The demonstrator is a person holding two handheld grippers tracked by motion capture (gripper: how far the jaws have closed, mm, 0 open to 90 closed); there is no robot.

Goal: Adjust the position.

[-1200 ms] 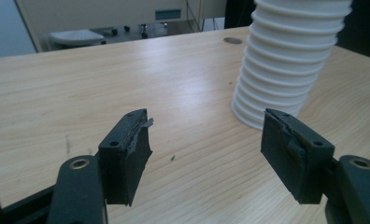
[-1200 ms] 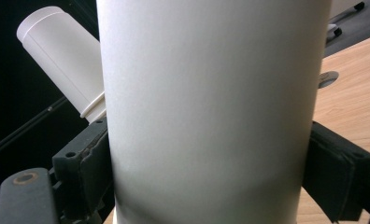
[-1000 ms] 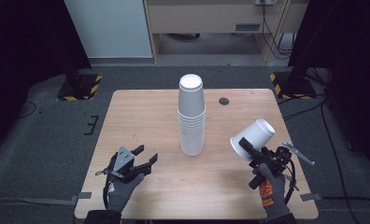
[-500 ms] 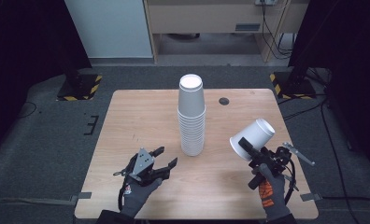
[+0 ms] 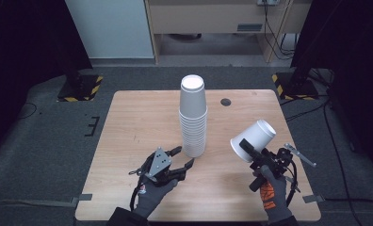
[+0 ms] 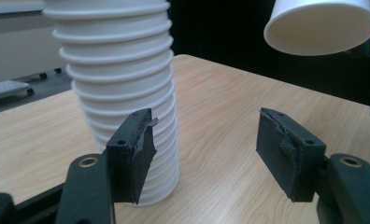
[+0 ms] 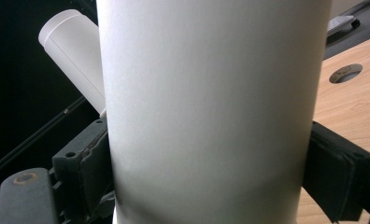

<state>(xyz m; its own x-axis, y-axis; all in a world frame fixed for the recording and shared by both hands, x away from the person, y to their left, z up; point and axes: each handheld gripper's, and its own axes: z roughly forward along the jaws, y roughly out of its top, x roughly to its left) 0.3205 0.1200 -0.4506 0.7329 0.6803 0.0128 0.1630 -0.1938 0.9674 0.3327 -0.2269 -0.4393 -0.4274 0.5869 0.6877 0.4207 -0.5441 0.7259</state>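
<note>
We see a tall stack of white paper cups (image 5: 193, 117) standing upside down near the middle of the wooden table (image 5: 133, 122). The left gripper (image 5: 184, 157) sits low over the table just beside the foot of the stack, its jaws apart with nothing between them; they have just been closing a little. In the left gripper view the stack (image 6: 122, 98) rises behind the left-hand jaw, though we cannot tell whether that jaw touches it. The right gripper (image 5: 248, 147) is held above the table's right side, well apart from the stack, clamped on a single white cup (image 5: 253, 134) that tilts with its mouth towards the stack.
</note>
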